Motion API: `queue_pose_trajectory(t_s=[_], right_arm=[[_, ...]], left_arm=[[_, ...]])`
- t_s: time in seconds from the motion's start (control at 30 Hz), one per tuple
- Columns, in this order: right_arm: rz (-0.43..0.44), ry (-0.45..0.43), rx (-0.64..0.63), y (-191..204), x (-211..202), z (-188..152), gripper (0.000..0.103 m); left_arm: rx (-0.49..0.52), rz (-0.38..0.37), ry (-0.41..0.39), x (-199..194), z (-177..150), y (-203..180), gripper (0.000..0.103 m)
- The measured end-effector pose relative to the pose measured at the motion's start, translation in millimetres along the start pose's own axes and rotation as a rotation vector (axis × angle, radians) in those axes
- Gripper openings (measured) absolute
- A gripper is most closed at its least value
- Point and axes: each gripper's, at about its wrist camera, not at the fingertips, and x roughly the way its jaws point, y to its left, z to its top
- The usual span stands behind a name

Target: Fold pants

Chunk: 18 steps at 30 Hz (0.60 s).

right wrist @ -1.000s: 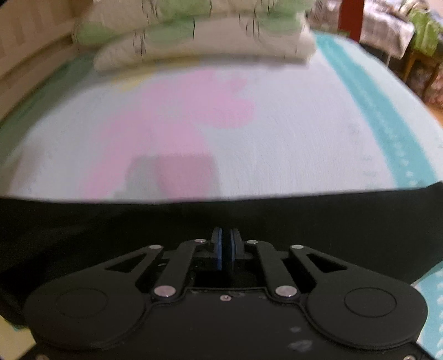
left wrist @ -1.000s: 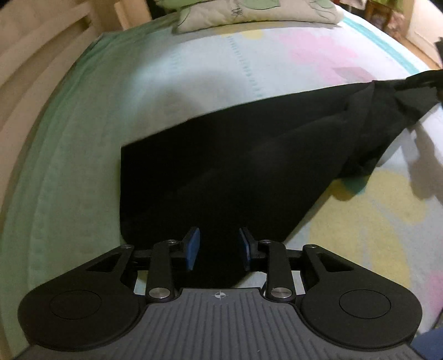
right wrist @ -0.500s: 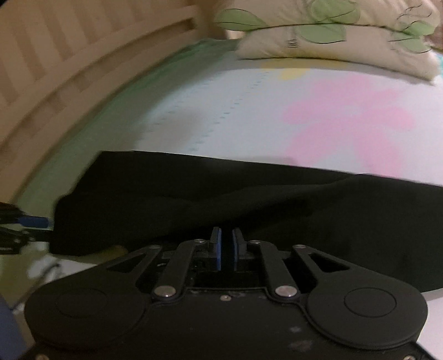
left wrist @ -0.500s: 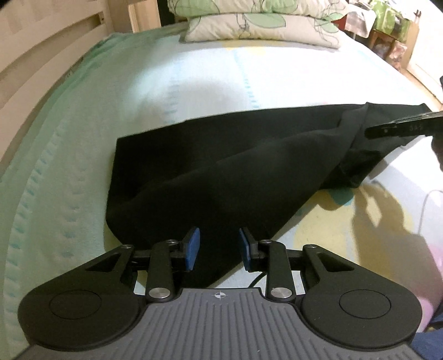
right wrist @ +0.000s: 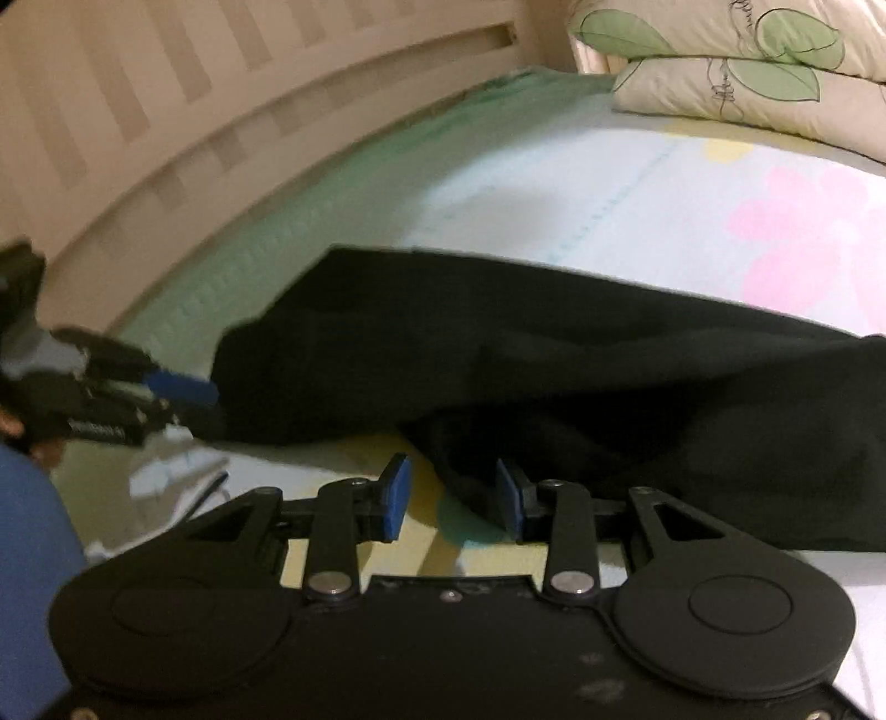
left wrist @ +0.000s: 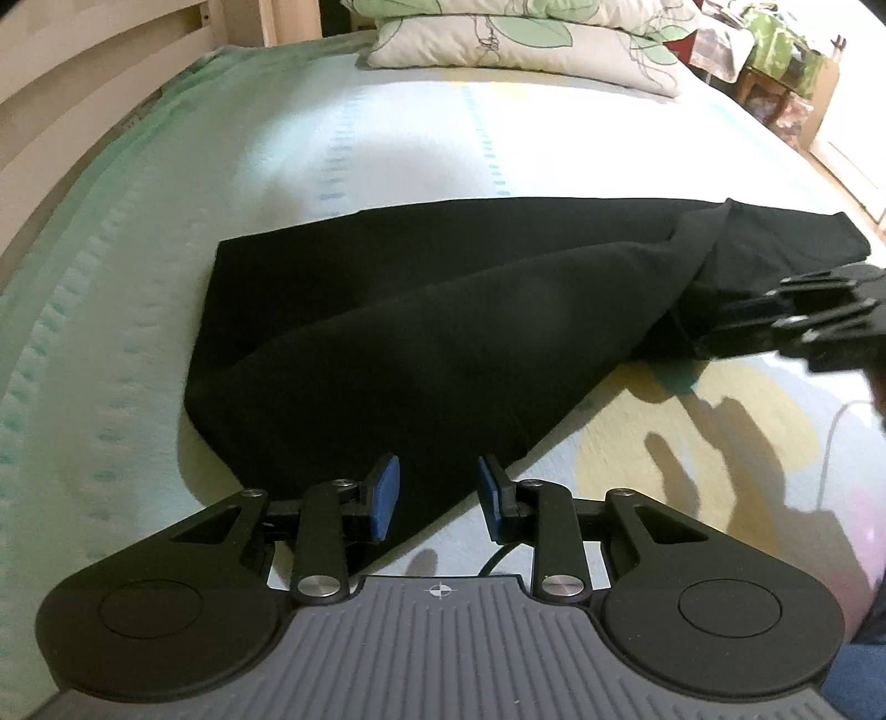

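Black pants (left wrist: 443,310) lie folded lengthwise across the bed, rumpled at the right end; they also show in the right wrist view (right wrist: 554,360). My left gripper (left wrist: 437,498) is open and empty at the near left edge of the pants, just above the fabric. My right gripper (right wrist: 453,498) is open and empty at the near edge of the rumpled right end. The right gripper shows in the left wrist view (left wrist: 797,327) at the right. The left gripper shows in the right wrist view (right wrist: 166,387), blurred, at the left.
The bed sheet (left wrist: 387,155) is pale green with pink and yellow flowers. Two leaf-print pillows (left wrist: 526,39) are stacked at the head. A wooden slatted bed rail (right wrist: 221,111) runs along the left side. A thin cable (left wrist: 830,443) lies on the sheet.
My right gripper has opened and let go of the pants' right end, which now lies on the bed. The left gripper stayed open and pulled back slightly.
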Motion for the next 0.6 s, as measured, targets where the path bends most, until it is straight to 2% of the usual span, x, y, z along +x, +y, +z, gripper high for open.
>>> queue_pose_trajectory(t_s=[0.17, 0.33, 0.43, 0.6], right_arm=[[-0.017, -0.016, -0.038, 13.9, 20.6, 2.4, 0.038], [-0.012, 0.033, -0.175, 37.8, 32.9, -18.2, 0.038], [-0.006, 0.024, -0.118, 35.0, 36.3, -26.3, 0.037], [0.004, 0.011, -0.087, 32.3, 35.3, -25.0, 0.035]], left_arm=[[0.024, -0.056, 0.009, -0.6, 14.9, -4.8, 0.03], [0.068, -0.206, 0.037, 1.7, 46.2, -18.8, 0.032], [0.109, -0.288, 0.072, 11.1, 58.0, -34.7, 0.037], [0.323, -0.243, 0.144, 28.7, 59.7, -72.0, 0.037]])
